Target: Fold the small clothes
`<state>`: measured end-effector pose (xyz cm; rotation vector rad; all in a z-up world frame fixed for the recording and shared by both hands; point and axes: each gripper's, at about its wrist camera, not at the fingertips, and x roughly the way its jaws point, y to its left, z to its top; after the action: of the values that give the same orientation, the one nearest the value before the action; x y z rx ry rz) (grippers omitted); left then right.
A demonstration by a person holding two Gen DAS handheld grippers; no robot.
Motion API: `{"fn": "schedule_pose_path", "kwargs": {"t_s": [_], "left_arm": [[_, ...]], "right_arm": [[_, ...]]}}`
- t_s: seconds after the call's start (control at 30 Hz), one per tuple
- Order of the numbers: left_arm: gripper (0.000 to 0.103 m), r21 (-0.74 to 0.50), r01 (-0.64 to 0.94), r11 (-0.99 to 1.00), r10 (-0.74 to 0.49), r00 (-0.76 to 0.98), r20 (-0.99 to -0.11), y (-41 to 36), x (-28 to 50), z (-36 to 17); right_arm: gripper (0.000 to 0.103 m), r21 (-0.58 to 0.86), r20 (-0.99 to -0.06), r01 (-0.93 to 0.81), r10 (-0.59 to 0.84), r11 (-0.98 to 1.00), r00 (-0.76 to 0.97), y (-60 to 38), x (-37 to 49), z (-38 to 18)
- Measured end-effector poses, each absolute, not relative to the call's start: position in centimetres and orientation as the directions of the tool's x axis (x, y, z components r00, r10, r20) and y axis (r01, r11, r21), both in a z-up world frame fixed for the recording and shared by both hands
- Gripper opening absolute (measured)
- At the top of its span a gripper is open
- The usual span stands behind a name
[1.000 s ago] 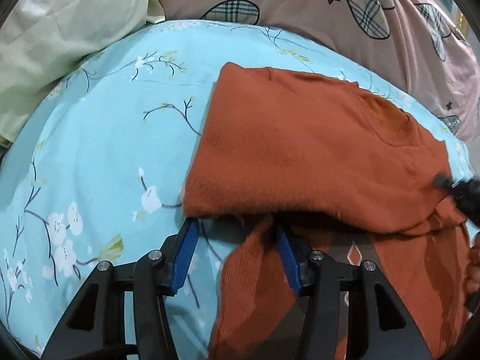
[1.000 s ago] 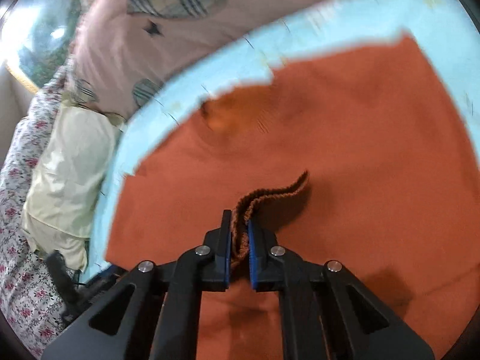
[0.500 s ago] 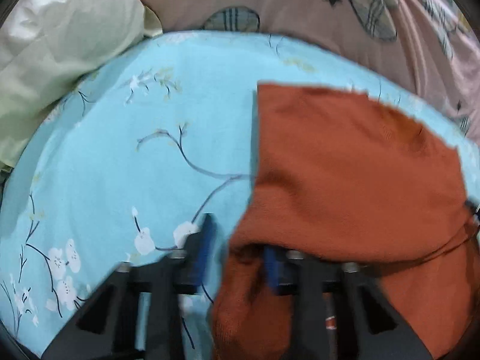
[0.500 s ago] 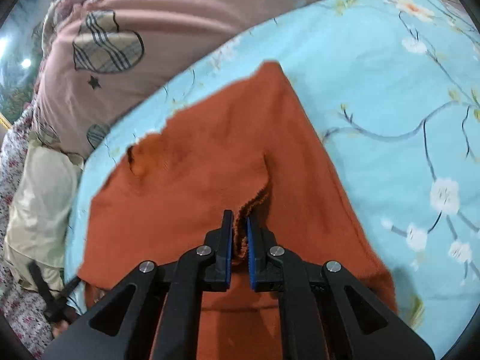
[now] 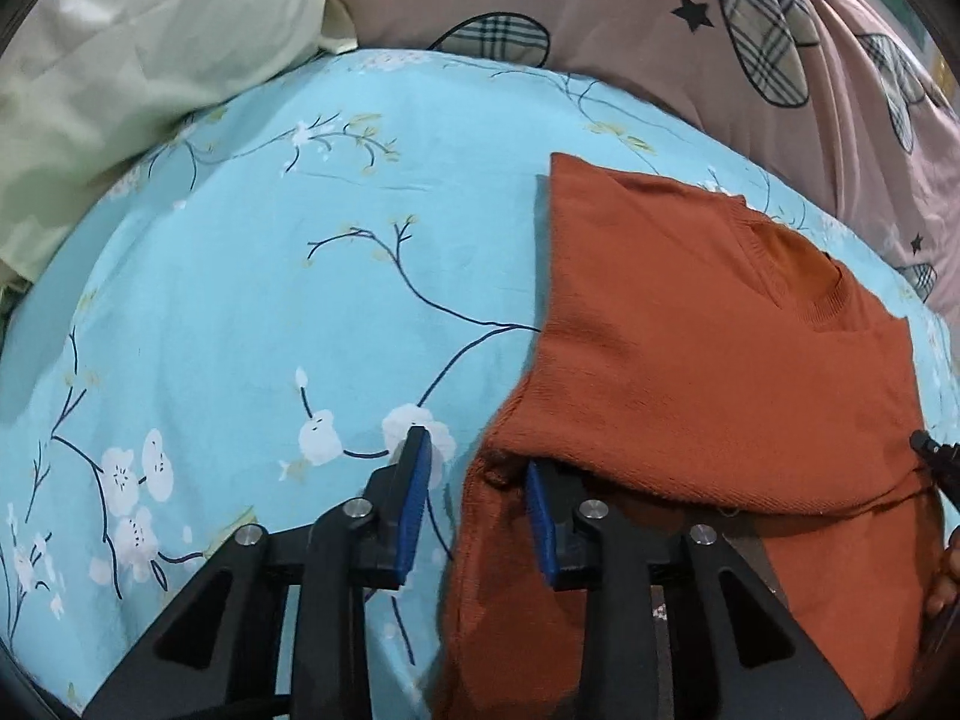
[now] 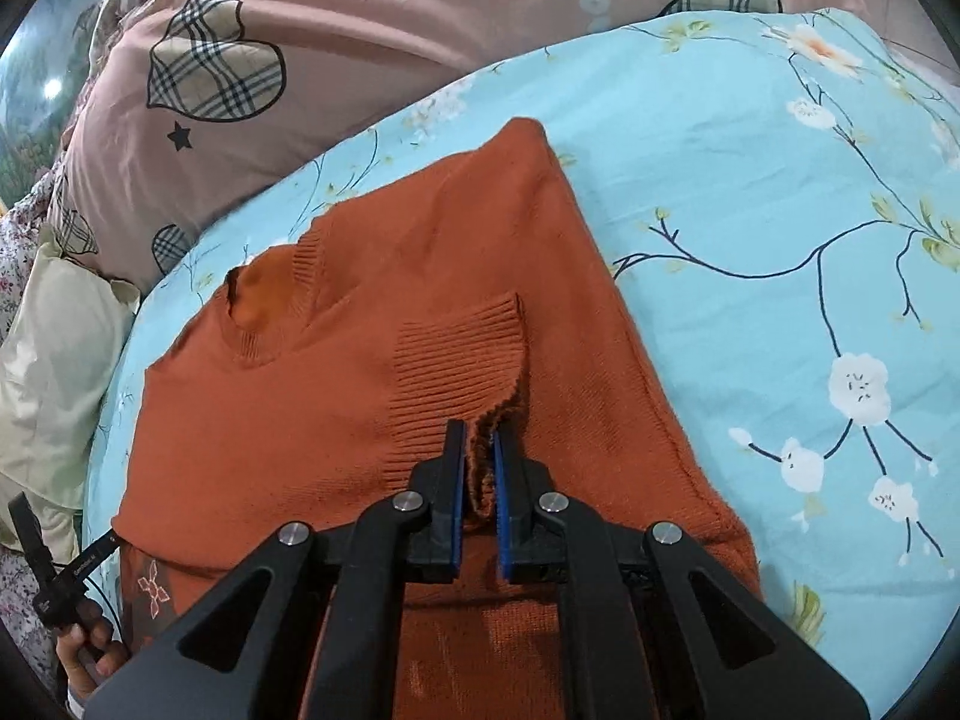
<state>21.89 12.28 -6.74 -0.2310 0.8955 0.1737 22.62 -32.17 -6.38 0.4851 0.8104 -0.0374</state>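
A small rust-orange knit sweater (image 5: 708, 372) lies partly folded on the light blue floral bedsheet (image 5: 270, 300); it also shows in the right wrist view (image 6: 372, 372). My left gripper (image 5: 477, 480) is open at the sweater's left edge, its right finger tucked under the folded layer, its left finger over the sheet. My right gripper (image 6: 479, 450) is shut on the ribbed sleeve cuff (image 6: 462, 360), which lies across the sweater's body. The neckline (image 6: 264, 300) faces up on the left.
A pink pillow with plaid hearts (image 5: 660, 6) lies at the back, seen also in the right wrist view (image 6: 300, 60). A pale yellow-green pillow (image 5: 120, 60) lies at the far left. The other gripper's tip (image 5: 936, 462) shows at the right edge.
My right gripper has carried the cuff across the sweater and laid the sleeve over the body. My left gripper has shifted left along the sweater's edge and stayed open.
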Motion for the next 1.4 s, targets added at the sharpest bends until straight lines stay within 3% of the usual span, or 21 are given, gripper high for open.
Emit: {"fn": "schedule_pose_path", "kwargs": {"t_s": [0.13, 0.2, 0.27, 0.37, 0.47, 0.57, 0.67, 0.77, 0.8, 0.9, 0.93, 1.13, 1.2, 1.4], "left_arm": [[0.034, -0.149, -0.253, 0.956, 0.04, 0.615, -0.788, 12.5, 21.7, -6.6], [0.034, -0.157, -0.256, 0.954, 0.036, 0.616, -0.787, 12.7, 21.8, -6.5], [0.034, -0.155, -0.255, 0.955, 0.036, 0.615, -0.788, 12.6, 21.9, -6.5], [0.035, -0.139, -0.252, 0.958, 0.046, 0.611, -0.79, 12.5, 22.0, -6.6], [0.035, -0.162, -0.253, 0.954, 0.027, 0.611, -0.791, 12.8, 22.0, -6.5], [0.038, -0.159, -0.238, 0.958, 0.016, 0.599, -0.801, 12.9, 22.1, -6.5], [0.04, -0.116, -0.198, 0.973, 0.02, 0.577, -0.817, 12.5, 21.6, -6.3], [0.038, -0.116, -0.143, 0.983, -0.015, 0.568, -0.823, 12.3, 20.2, -5.9], [0.039, -0.115, -0.128, 0.985, -0.023, 0.564, -0.826, 12.3, 19.5, -5.8], [0.043, -0.118, -0.099, 0.988, -0.042, 0.564, -0.825, 12.2, 17.2, -5.4], [0.045, -0.124, -0.093, 0.988, -0.051, 0.562, -0.826, 12.2, 16.8, -5.4], [0.05, -0.144, 0.006, 0.99, -0.125, 0.53, -0.839, 10.8, 12.6, -5.7], [0.056, -0.168, 0.041, 0.985, -0.165, 0.519, -0.839, 10.4, 11.5, -5.8], [0.058, -0.189, 0.091, 0.978, -0.209, 0.499, -0.841, 9.3, 7.9, -6.4]], "right_arm": [[0.011, 0.298, -0.73, 0.292, 0.02, 0.909, 0.683, -32.1, 21.7, -5.2], [0.011, 0.298, -0.691, 0.301, -0.012, 0.906, 0.722, -32.0, 20.8, -3.8], [0.011, 0.326, -0.654, 0.245, 0.03, 0.913, 0.756, -31.1, 20.7, -2.6], [0.012, 0.387, -0.682, 0.115, 0.201, 0.915, 0.703, -29.1, 23.2, -3.8], [0.011, 0.325, -0.767, 0.166, 0.156, 0.931, 0.623, -28.9, 24.8, -6.3], [0.009, 0.359, -0.755, 0.22, 0.143, 0.907, 0.64, -30.8, 23.4, -6.4], [0.013, 0.339, -0.749, 0.263, 0.09, 0.903, 0.657, -32.0, 21.0, -5.0], [0.015, 0.369, -0.733, 0.228, 0.131, 0.901, 0.667, -32.5, 18.1, -3.8], [0.019, 0.364, -0.733, 0.218, 0.134, 0.905, 0.667, -32.5, 16.9, -3.6], [0.046, 0.354, -0.743, 0.214, 0.135, 0.911, 0.655, -32.9, 14.1, -3.7], [0.049, 0.342, -0.749, 0.227, 0.119, 0.912, 0.651, -33.4, 12.8, -3.9], [0.049, 0.383, -0.765, 0.27, 0.139, 0.883, 0.629, -36.5, 7.3, -5.1], [0.049, 0.418, -0.757, 0.24, 0.19, 0.876, 0.625, -36.6, 6.0, -5.4], [0.049, 0.534, -0.701, 0.117, 0.361, 0.837, 0.615, -35.3, 2.1, -5.9]]}}
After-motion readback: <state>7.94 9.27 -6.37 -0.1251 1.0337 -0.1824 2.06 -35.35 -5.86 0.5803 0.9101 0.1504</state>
